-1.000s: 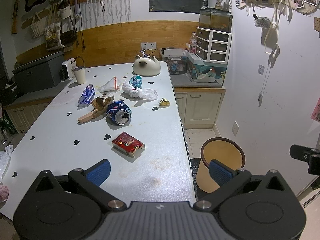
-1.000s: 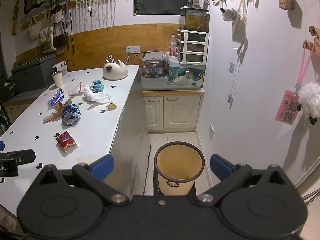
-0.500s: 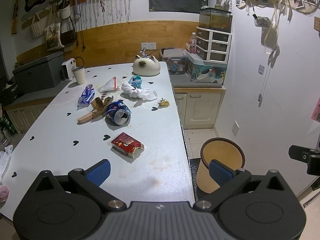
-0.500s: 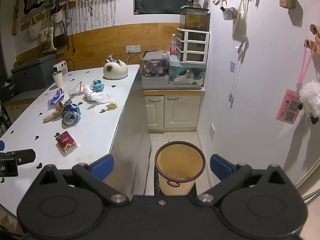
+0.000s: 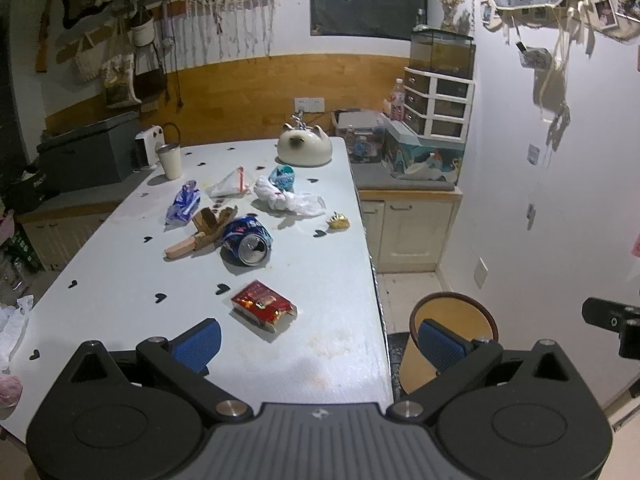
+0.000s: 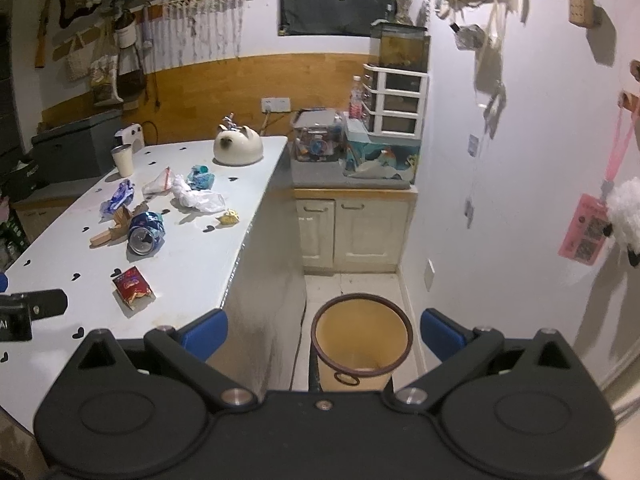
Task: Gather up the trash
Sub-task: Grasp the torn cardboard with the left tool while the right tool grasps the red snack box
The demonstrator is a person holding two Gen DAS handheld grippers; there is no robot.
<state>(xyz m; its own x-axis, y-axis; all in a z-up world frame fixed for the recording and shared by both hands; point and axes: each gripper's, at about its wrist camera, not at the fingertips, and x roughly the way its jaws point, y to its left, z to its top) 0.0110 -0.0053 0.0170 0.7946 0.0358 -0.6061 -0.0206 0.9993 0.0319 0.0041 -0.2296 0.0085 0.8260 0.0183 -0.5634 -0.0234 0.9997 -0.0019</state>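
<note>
Left wrist view shows the left gripper (image 5: 316,340) spread wide and holding nothing, hovering over the near end of the worktop (image 5: 120,280). The right gripper (image 6: 322,330) is likewise spread and empty, off the worktop's right edge and above the bin (image 6: 362,344) on the floor. No trash looks collected yet: the bin appears empty, so I judge this the start, the approach to a 1st piece. The red snack packet (image 5: 264,306) lies nearest the left gripper, toward the near right corner. Farther along sit a crushed blue can (image 5: 248,240), a white crumpled bag (image 5: 288,200) and a gold wrapper (image 5: 339,222) near the right edge. The next move likely calls for lowering the left gripper around the flat packet.
</note>
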